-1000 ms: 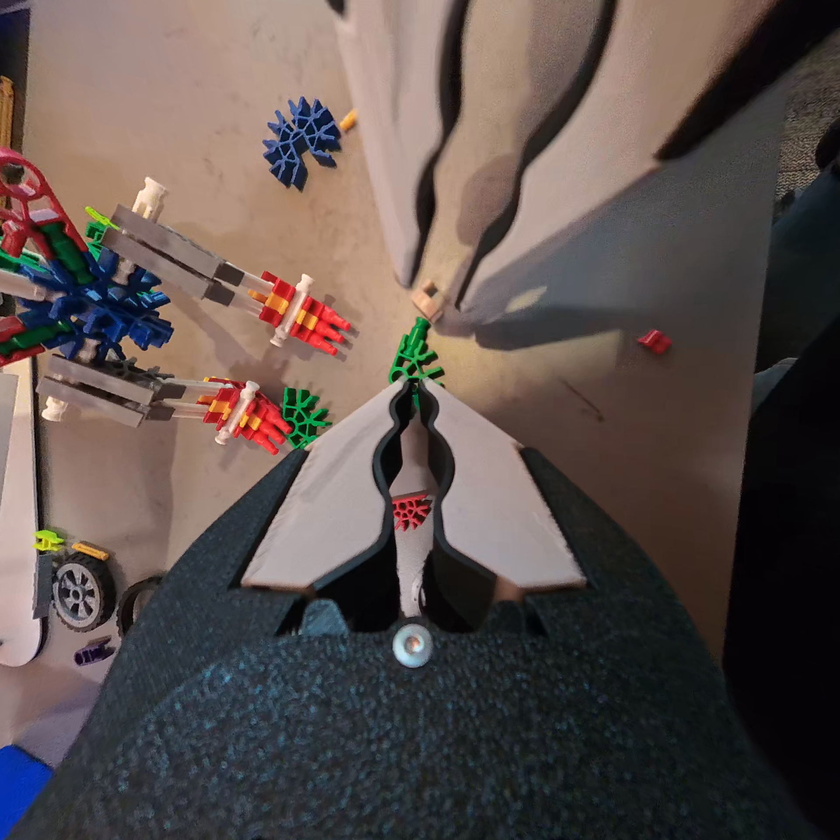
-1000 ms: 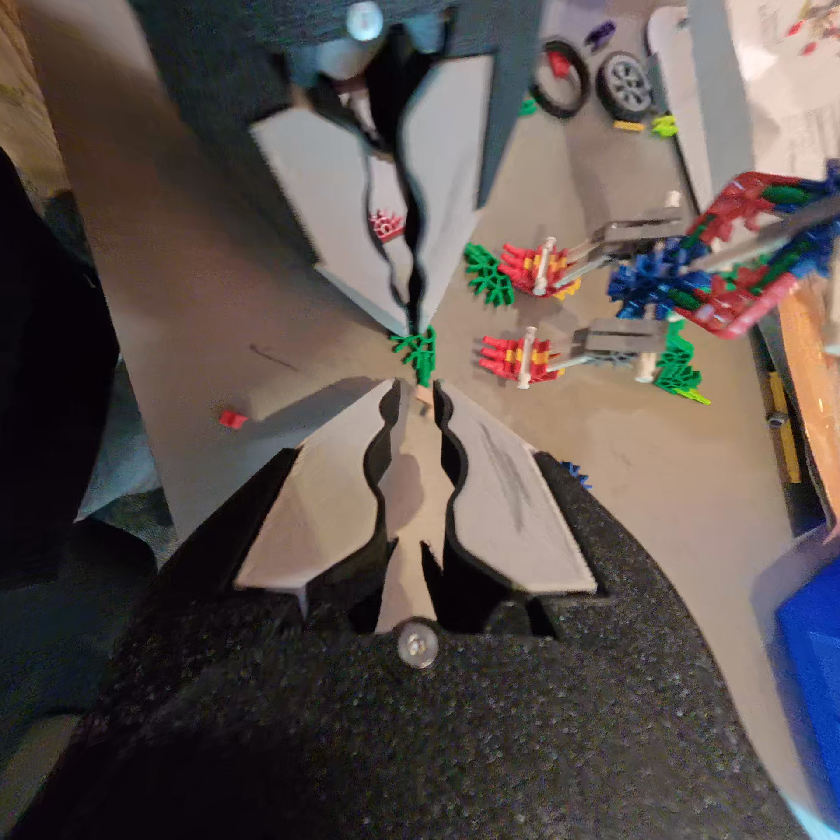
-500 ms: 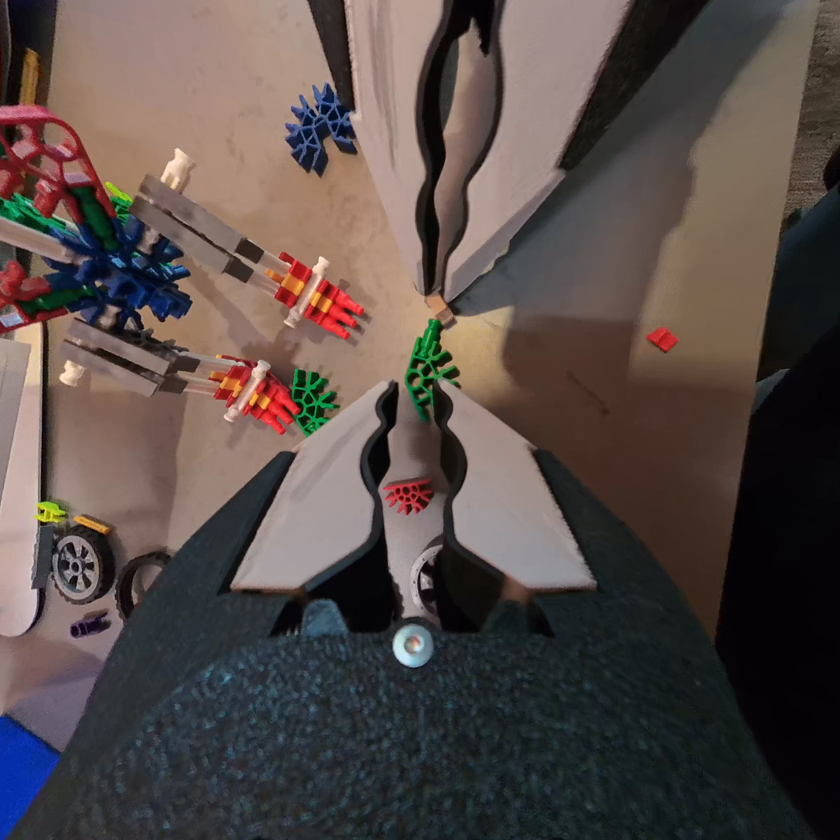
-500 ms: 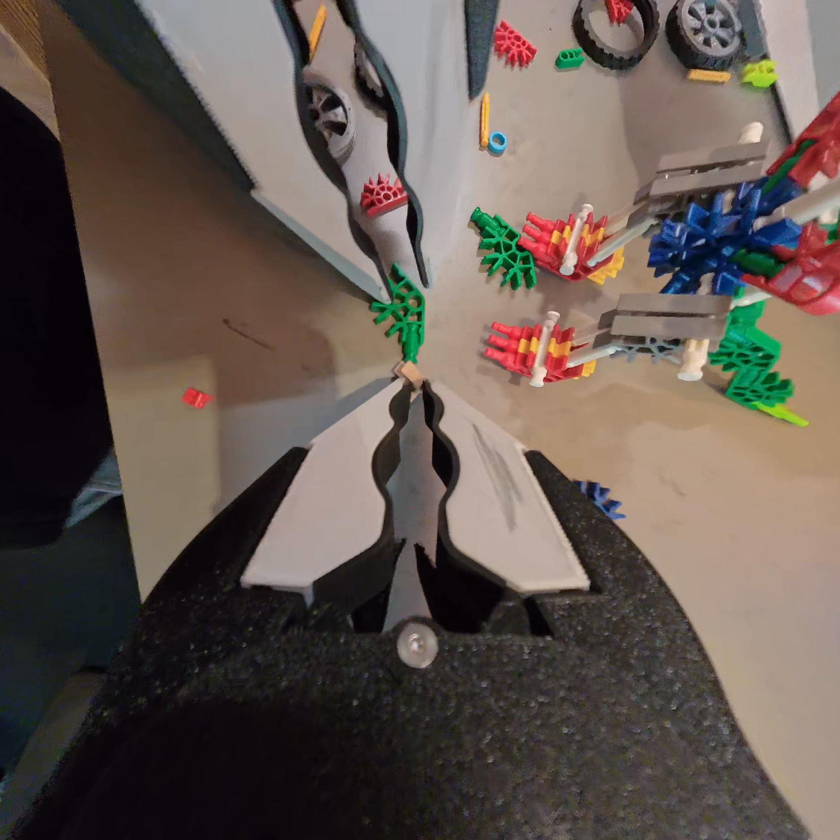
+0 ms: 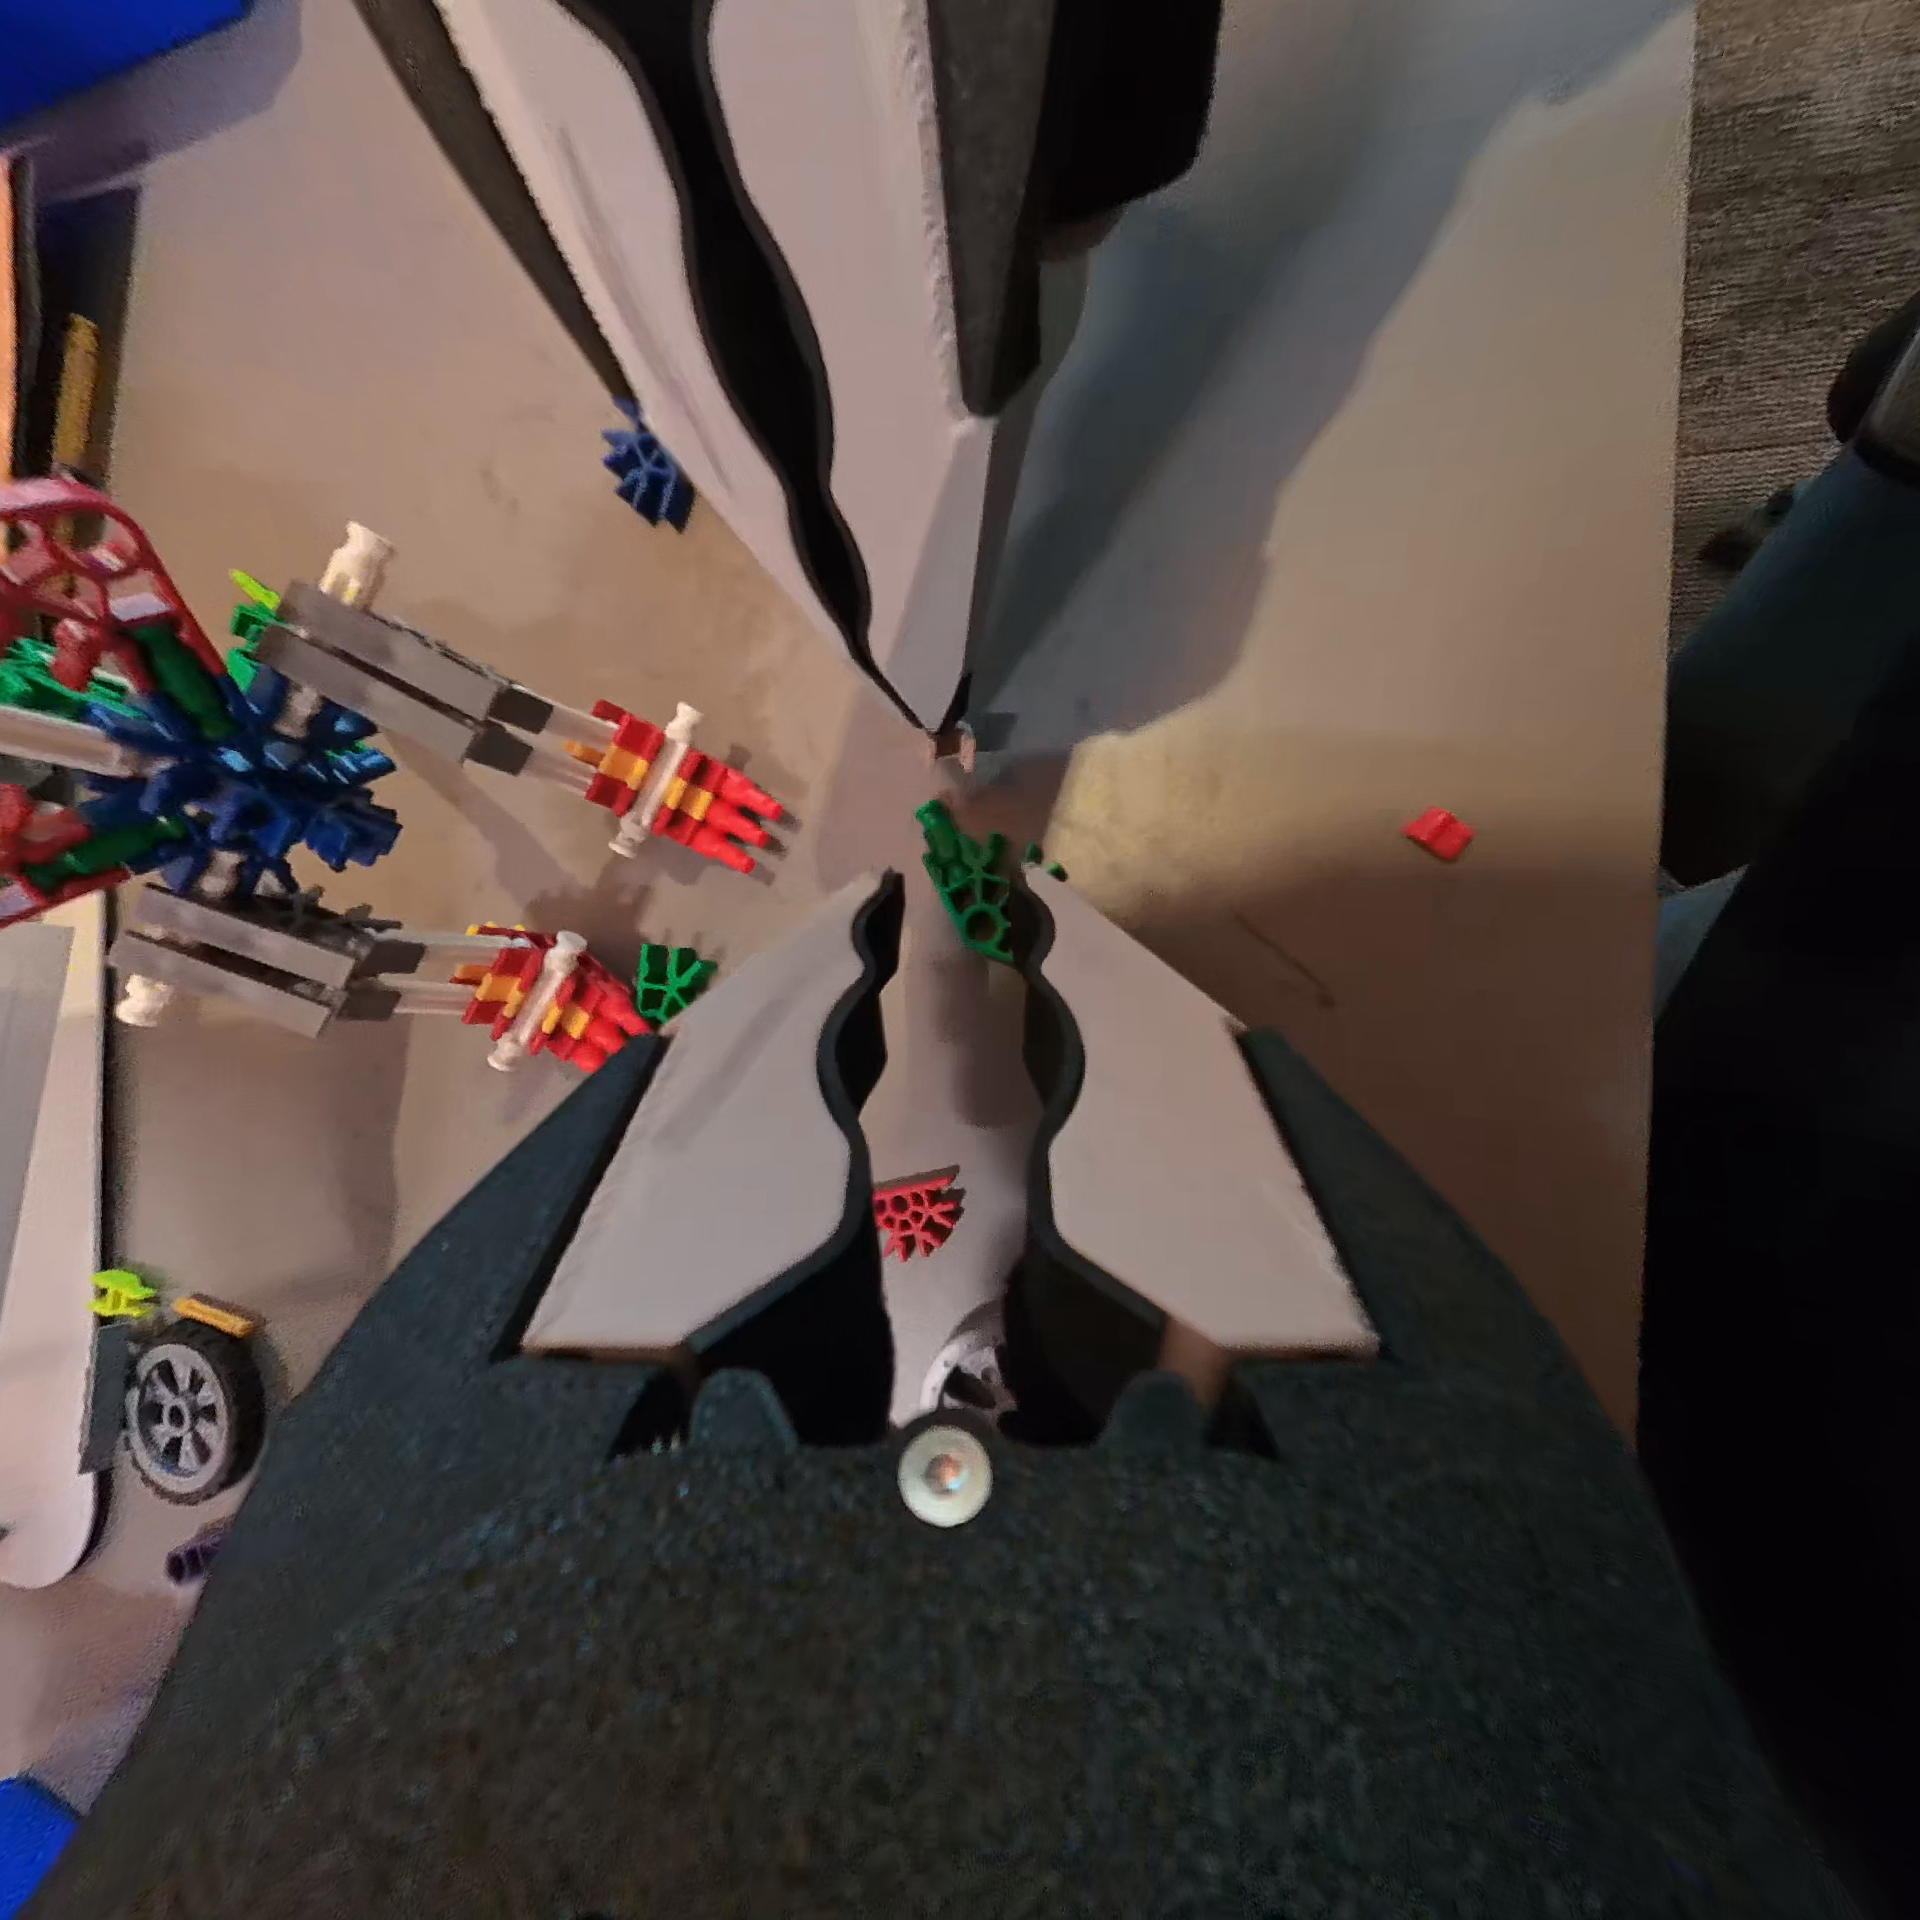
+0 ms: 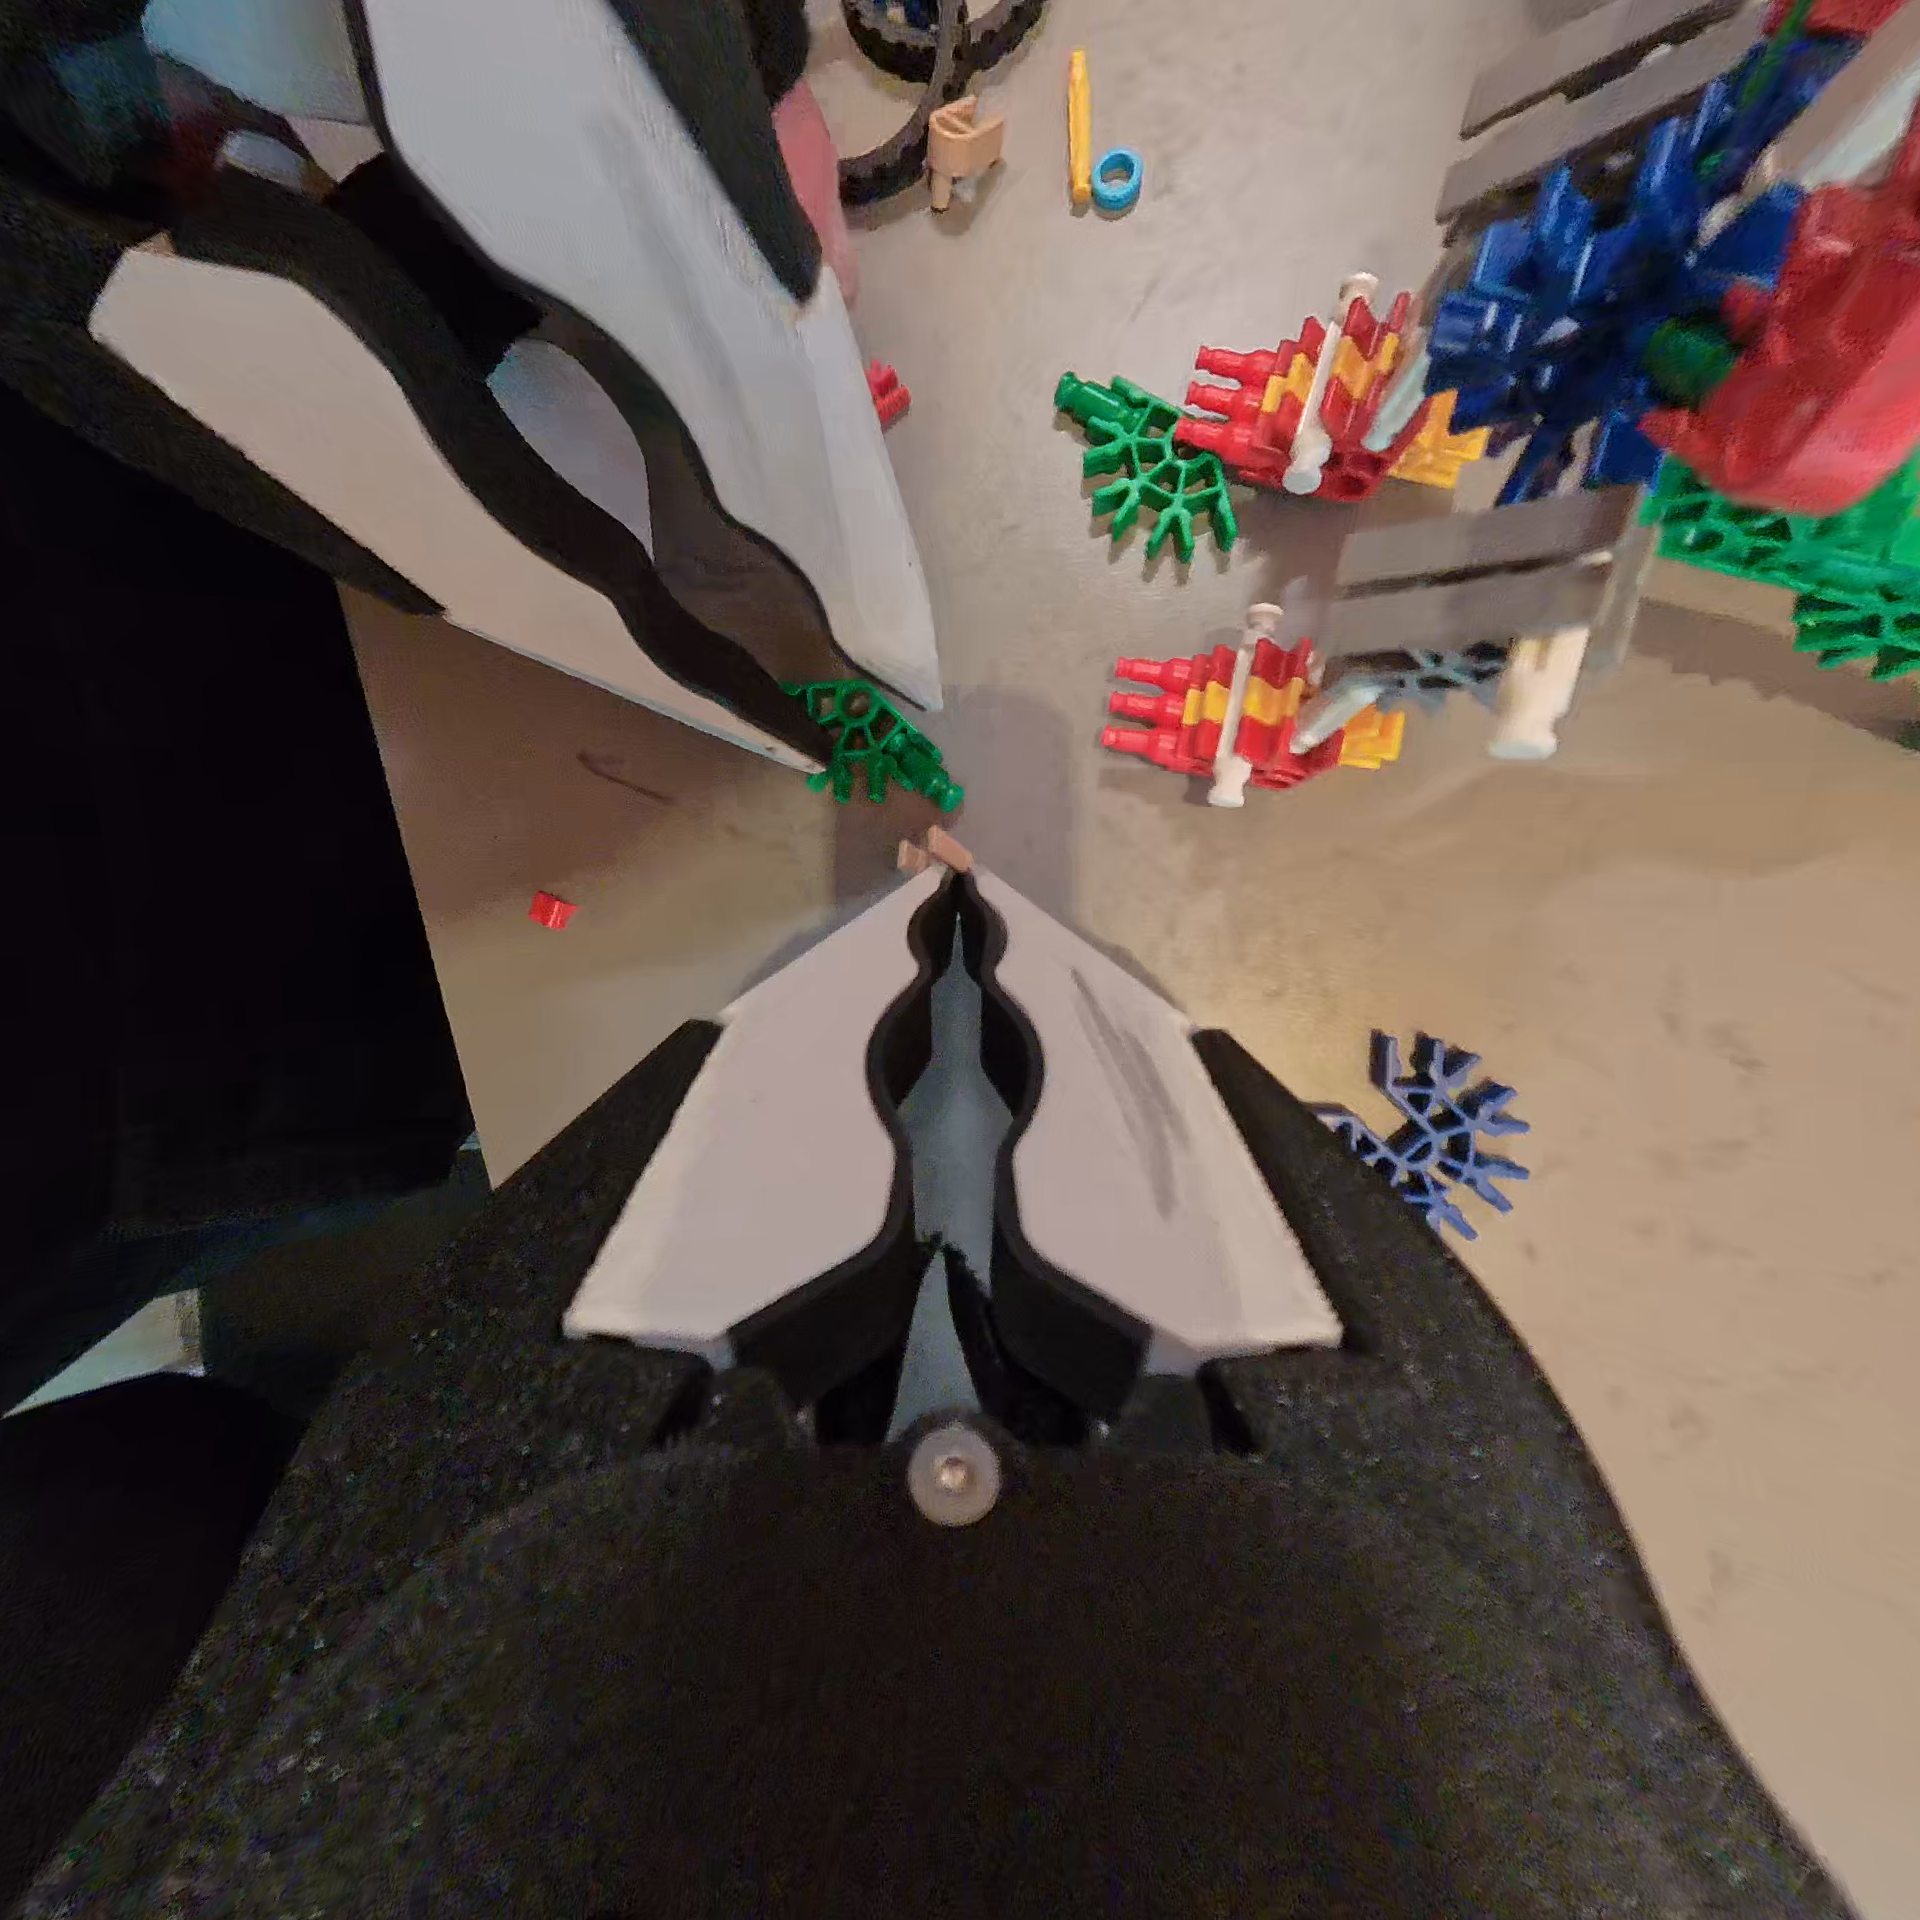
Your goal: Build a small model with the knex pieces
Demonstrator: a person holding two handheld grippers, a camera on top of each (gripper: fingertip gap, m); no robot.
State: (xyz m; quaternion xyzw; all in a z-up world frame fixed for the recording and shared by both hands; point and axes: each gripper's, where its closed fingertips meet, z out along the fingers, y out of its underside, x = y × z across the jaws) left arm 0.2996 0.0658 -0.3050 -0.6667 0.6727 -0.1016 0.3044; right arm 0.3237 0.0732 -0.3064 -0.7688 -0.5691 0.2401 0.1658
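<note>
My left gripper (image 5: pixel 958 883) is open. A green connector with a short green rod (image 5: pixel 971 894) lies between its fingertips, against the right one. My right gripper (image 6: pixel 956 878) is shut on a small tan piece (image 6: pixel 935 852) that sticks out past its tips. The two grippers point at each other, tips a short way apart. In the left wrist view the right gripper (image 5: pixel 940 722) comes down from the top with the tan piece (image 5: pixel 951 743). In the right wrist view the left gripper (image 6: pixel 868 727) comes in from the upper left around the green connector (image 6: pixel 873 743).
A model of blue, red and green connectors with grey panels (image 5: pixel 208 790) stands to the left, ending in red-yellow clusters (image 5: pixel 686 790). Loose on the table are a blue snowflake connector (image 6: pixel 1439 1132), a red bit (image 5: pixel 1439 834), a wheel (image 5: pixel 192 1413) and a red connector (image 5: pixel 916 1210). The table edge (image 5: pixel 1662 935) is at the right. Only a small space, under 4 cm, lies between the two pairs of fingers. Between my left fingertips and the red bit (image 5: pixel 1439 834) there is roughly 7 cm. Look for it in the right wrist view (image 6: pixel 550 905) too.
My left gripper has opened off the green connector. My right gripper has shut on the tan piece. The two grippers have drawn closer to the cameras.
</note>
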